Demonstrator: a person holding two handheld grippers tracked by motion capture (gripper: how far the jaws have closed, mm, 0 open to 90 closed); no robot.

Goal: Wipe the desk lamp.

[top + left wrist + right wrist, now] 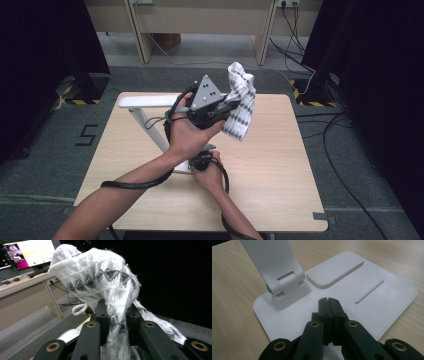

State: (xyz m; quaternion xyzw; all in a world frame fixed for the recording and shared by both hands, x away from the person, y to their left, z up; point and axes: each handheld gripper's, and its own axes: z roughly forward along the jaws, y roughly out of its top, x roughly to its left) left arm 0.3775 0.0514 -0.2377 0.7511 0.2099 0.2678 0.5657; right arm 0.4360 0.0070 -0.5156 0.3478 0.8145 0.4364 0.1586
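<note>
High view, left to right: the white desk lamp stands on the table, its base under the right tongs, pressed together and empty. The left tongs are clamped on a patterned cloth (hanging rightward, above the lamp's arm).

A large black numeral "5" is marked on the grey carpeted floor left of the light wooden table. The bright computer monitor on the beige desk shows content too small to read.
</note>
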